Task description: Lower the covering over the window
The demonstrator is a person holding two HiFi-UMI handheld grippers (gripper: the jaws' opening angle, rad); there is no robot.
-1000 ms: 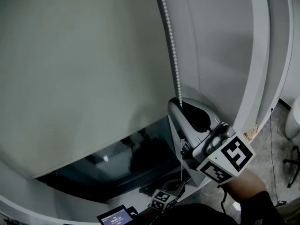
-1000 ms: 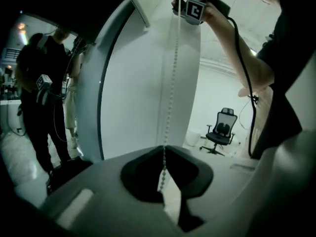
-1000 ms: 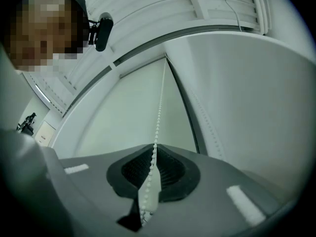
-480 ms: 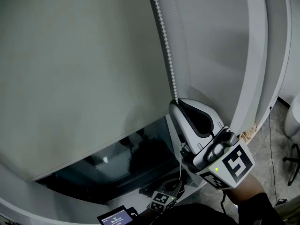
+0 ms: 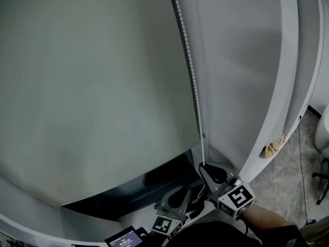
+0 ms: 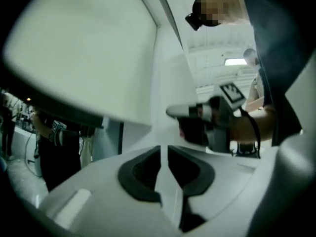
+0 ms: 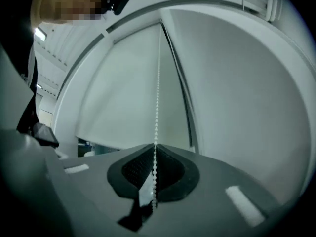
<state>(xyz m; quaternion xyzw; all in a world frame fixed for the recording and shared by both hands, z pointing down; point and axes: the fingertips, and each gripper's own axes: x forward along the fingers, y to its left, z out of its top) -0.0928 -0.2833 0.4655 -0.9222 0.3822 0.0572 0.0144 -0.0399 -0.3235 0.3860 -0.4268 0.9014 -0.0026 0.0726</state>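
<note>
The blind (image 5: 92, 86) hangs over most of the window (image 5: 144, 181), with only a dark strip of glass showing under its hem. Lowering it the rest of the way looks like a hand-over-hand job on the bead chain (image 7: 157, 102).

The right tool (image 7: 154, 152) sits low, near the person's body, clamped on the chain, with the beads running down between its closed pads. The left tool (image 6: 164, 154) is close beside it. Its jaws have just been opening and stand a narrow slit apart. No beads show plainly in that slit, though the view is blurred, so it seems to hold nothing.

To do this step well, the free left tool should reach high up the same strand and close squarely on the beads before the right tool lets go. The pull should then go straight down the line of the chain rather than out from the wall. That way the beads probably stay seated in the mechanism above and the blind comes down evenly. Gripping the wrong strand would likely raise the blind instead.

The chain's long axis is upright, running taut from the top of the frame down the blind's right edge to the right tool. The blind hangs flat against the window, with its hem running across the window and facing down.
</note>
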